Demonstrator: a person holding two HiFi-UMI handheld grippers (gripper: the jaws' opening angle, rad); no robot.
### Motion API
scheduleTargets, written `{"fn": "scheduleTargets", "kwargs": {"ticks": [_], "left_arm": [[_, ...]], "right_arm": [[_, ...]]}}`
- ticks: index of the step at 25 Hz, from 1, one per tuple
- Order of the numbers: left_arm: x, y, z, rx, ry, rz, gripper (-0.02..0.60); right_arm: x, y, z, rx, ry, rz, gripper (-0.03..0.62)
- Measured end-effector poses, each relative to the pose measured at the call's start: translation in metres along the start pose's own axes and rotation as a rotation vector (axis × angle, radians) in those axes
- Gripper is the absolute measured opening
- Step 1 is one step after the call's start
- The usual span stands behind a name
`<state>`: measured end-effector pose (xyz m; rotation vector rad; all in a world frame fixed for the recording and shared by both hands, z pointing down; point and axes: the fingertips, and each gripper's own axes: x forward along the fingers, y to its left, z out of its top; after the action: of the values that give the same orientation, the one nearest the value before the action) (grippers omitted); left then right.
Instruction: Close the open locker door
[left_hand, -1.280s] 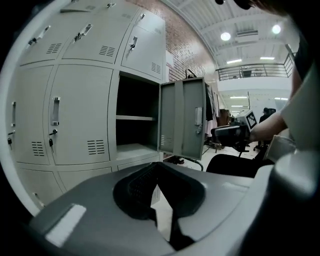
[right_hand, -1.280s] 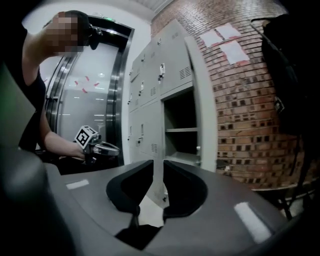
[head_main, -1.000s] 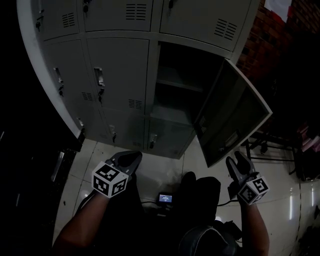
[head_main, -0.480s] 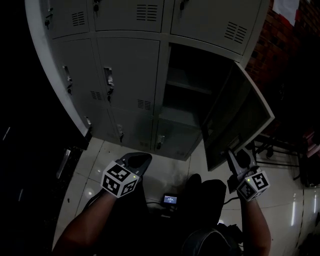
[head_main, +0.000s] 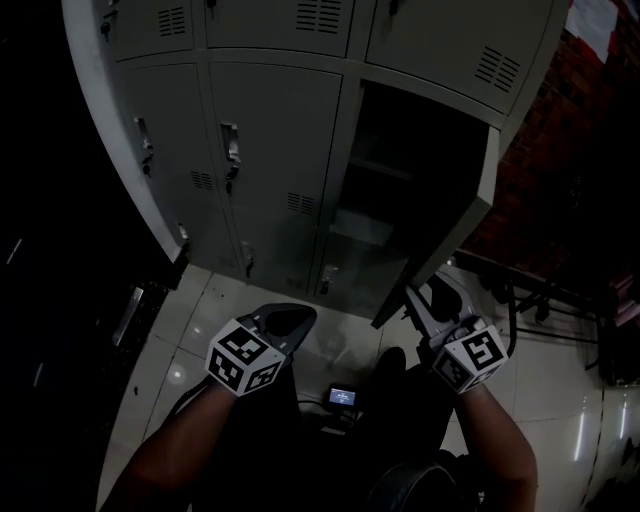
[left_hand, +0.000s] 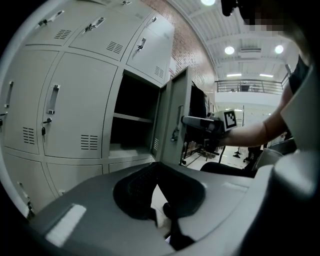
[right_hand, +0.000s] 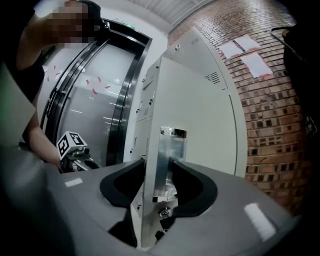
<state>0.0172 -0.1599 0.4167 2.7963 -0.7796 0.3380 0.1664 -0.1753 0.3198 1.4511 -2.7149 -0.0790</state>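
Observation:
The grey locker bank (head_main: 270, 150) has one open compartment (head_main: 400, 170) with a shelf inside. Its door (head_main: 470, 215) stands nearly edge-on to me, partly swung in. My right gripper (head_main: 425, 295) is at the door's lower free edge. In the right gripper view the door (right_hand: 200, 125) and its metal latch plate (right_hand: 167, 155) stand between the jaws of my right gripper (right_hand: 158, 162). These jaws are opening, pads close beside both faces. My left gripper (head_main: 285, 318) hangs low at the left, shut and empty (left_hand: 156, 167).
A brick wall (head_main: 570, 150) rises right of the lockers, with a dark metal stand (head_main: 540, 300) below it. A small lit device (head_main: 342, 396) lies on the glossy tile floor between my arms. Closed locker doors with handles (head_main: 230, 145) fill the left.
The door has swung from wide open to nearly edge-on. My right gripper moved up and left from the floor area onto the door's edge. The left gripper barely shifted.

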Motion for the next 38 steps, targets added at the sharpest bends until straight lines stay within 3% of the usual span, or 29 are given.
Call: {"fn": "scheduleTargets", "kwargs": {"ticks": [13,19,33,38], "left_arm": [[-0.006,-0.003,0.006,-0.025,-0.043,-0.039,0.012],[-0.007,-0.003,0.004,-0.026,-0.036,-0.036,0.012],[-0.015,0.002,0.007,-0.050,-0.061,-0.037,0.012],[-0.015,0.002,0.007,-0.052,-0.064,-0.042,0.012]], "right_arm": [[0.127,0.003,0.001,0.028,-0.044,-0.052,0.149],[0.176,-0.016,-0.015,0.037,0.016,-0.063,0.144],[0.236,-0.064,-0.020,0.042,0.064,-0.145,0.138],[0.241,-0.065,-0.020,0.031,0.073,-0.137,0.120]]}}
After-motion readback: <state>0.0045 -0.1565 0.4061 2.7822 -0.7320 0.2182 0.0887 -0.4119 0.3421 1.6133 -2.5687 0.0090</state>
